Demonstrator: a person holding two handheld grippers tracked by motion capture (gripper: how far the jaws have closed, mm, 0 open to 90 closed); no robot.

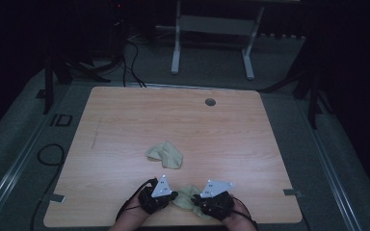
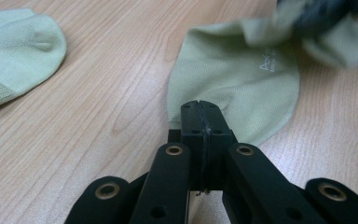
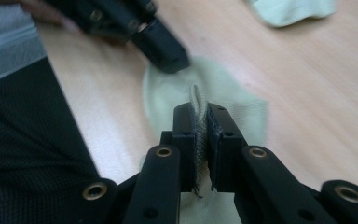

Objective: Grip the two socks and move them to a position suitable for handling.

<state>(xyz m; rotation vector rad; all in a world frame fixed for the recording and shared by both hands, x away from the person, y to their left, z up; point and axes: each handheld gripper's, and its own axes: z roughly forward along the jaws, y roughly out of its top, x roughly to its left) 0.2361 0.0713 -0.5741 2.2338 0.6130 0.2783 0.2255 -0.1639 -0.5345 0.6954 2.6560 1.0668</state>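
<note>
Two pale green socks lie on the wooden table [image 1: 125, 125]. One sock [image 1: 165, 154] [image 2: 14, 51] [image 3: 289, 9] rests crumpled near the middle. The other sock [image 1: 187, 196] [image 2: 242, 88] [image 3: 233, 107] lies at the front edge between both grippers. My left gripper [image 1: 173, 195] [image 2: 200, 105] [image 3: 168, 58] is shut at that sock's rounded toe edge, seemingly pinching it. At the opposite end, the right gripper [image 1: 196, 198] [image 3: 199, 109] [image 2: 326, 14] is shut on a fold of the sock, which sticks up between its jaws.
A round cable hole [image 1: 210, 102] sits near the table's far edge. Beyond the table stands a white frame [image 1: 176, 48]. Cables [image 1: 48, 154] lie on the floor at the left. The table's front edge runs close under both hands.
</note>
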